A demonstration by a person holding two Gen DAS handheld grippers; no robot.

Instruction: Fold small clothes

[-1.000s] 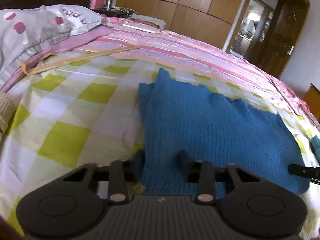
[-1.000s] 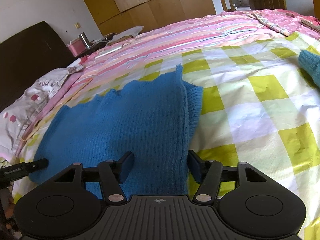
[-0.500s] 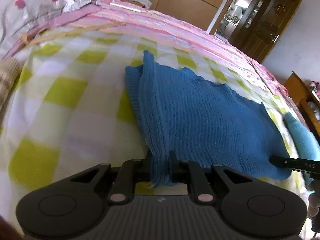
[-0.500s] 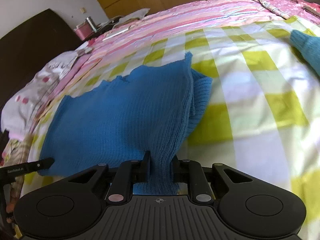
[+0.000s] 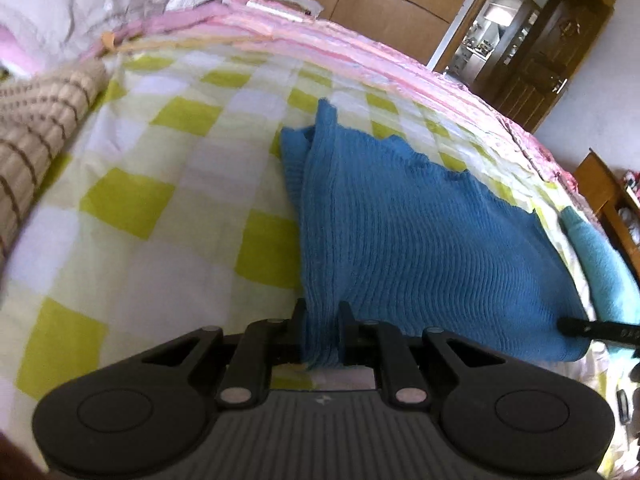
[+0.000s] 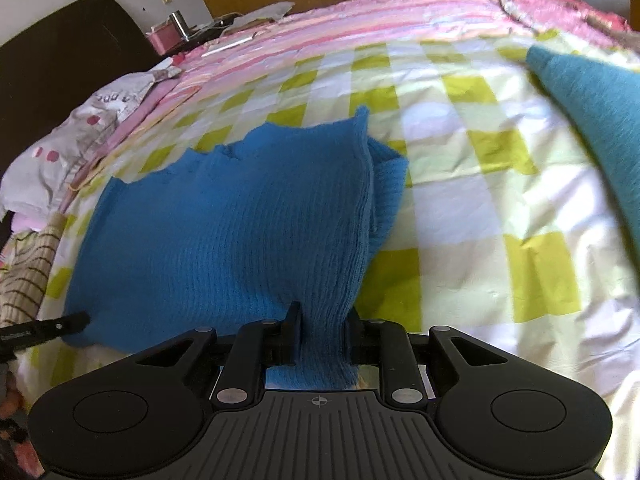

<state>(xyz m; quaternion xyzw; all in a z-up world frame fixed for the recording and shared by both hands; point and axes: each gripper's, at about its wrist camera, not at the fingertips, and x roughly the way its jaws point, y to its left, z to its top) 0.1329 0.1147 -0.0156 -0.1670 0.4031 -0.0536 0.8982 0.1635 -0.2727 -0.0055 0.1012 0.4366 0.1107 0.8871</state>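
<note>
A blue knit sweater (image 5: pixel 420 240) lies on the green-checked bedsheet (image 5: pixel 160 208), its sleeves folded in. My left gripper (image 5: pixel 322 312) is shut on the near left corner of its hem and lifts it slightly. My right gripper (image 6: pixel 322 312) is shut on the near right corner of the same sweater (image 6: pixel 240 220), on the checked sheet (image 6: pixel 480 216). The right gripper's fingertip (image 5: pixel 576 326) shows at the right edge of the left wrist view. The left gripper's fingertip (image 6: pixel 60 324) shows at the left edge of the right wrist view.
A teal garment (image 6: pixel 592 108) lies to the right of the sweater; it also shows in the left wrist view (image 5: pixel 600 264). A beige striped knit (image 5: pixel 36 120) lies to the left. Pillows (image 5: pixel 80 8) and a pink striped cover (image 5: pixel 320 48) lie beyond.
Both grippers closed from open onto the sweater's near hem corners and have raised the hem a little. The views have risen and pulled back.
</note>
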